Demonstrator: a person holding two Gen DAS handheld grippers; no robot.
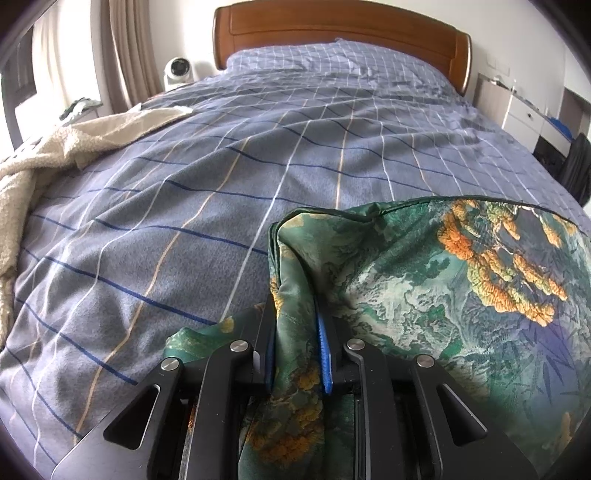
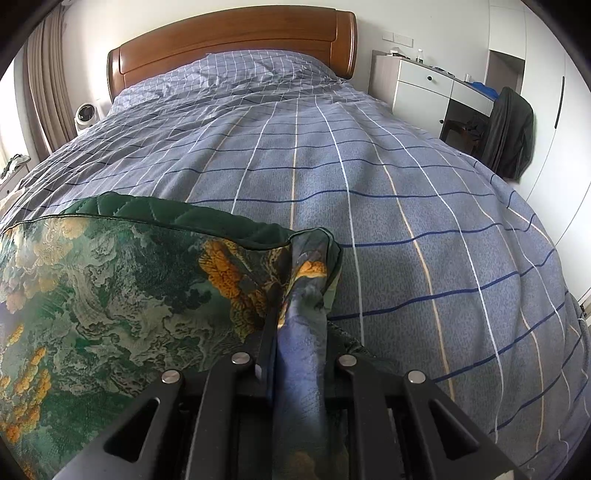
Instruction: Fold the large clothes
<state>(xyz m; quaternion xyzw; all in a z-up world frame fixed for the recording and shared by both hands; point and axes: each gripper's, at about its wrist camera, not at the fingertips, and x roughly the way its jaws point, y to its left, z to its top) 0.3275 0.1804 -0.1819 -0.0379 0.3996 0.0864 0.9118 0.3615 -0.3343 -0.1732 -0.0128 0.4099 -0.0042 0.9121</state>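
Observation:
A green silky garment (image 1: pixel 424 288) printed with orange and teal landscape patterns is stretched over the near end of a bed. Its left corner is bunched between the blue pads of my left gripper (image 1: pixel 295 321), which is shut on the cloth. In the right wrist view the same garment (image 2: pixel 110 280) spreads to the left, showing a dark green quilted lining along its top edge. Its right corner runs down between the black fingers of my right gripper (image 2: pixel 295 325), shut on the fabric. The fingertips are partly hidden by the cloth.
The bed carries a blue-grey checked duvet (image 1: pixel 258 155) and a wooden headboard (image 1: pixel 340 33). A cream fleece blanket (image 1: pixel 48 155) lies at the bed's left side. A white fan (image 1: pixel 177 72) stands by the curtain. White drawers (image 2: pixel 424 88) and a dark jacket on a chair (image 2: pixel 509 129) stand to the right.

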